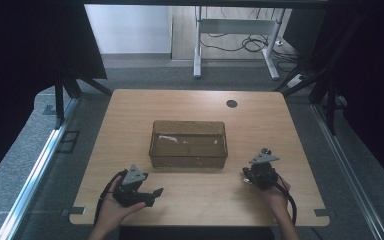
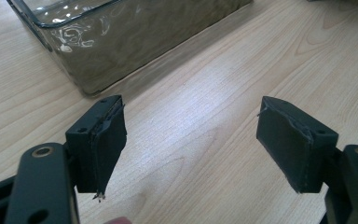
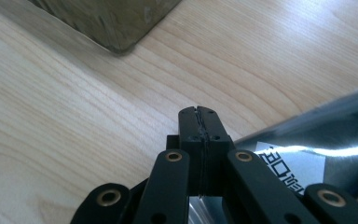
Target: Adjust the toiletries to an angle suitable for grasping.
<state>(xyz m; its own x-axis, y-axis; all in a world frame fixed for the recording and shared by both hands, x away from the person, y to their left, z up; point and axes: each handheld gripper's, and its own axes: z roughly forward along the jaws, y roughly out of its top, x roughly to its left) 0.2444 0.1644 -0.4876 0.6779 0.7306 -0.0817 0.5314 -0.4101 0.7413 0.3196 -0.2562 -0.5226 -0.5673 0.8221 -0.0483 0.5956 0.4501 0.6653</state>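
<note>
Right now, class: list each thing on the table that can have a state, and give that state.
Tub: upright, open-topped, nothing seen inside.
Left tool: open, holding nothing, near the tub's corner.
Right tool: shut; grasp unclear, shiny labelled object beside it.

Two forearms reach in from the near edge of the table, each hand gripping a black two-jaw gripper topped by a grey three-cornered plate. The left hand [image 1: 114, 206] cradles the left gripper [image 1: 156, 192] from below, its padded jaws spread wide apart and pointing to the right. The right hand [image 1: 275, 194] holds the right gripper [image 3: 199, 114] with jaws pressed flat together, a black cable trailing back along the wrist.
</note>
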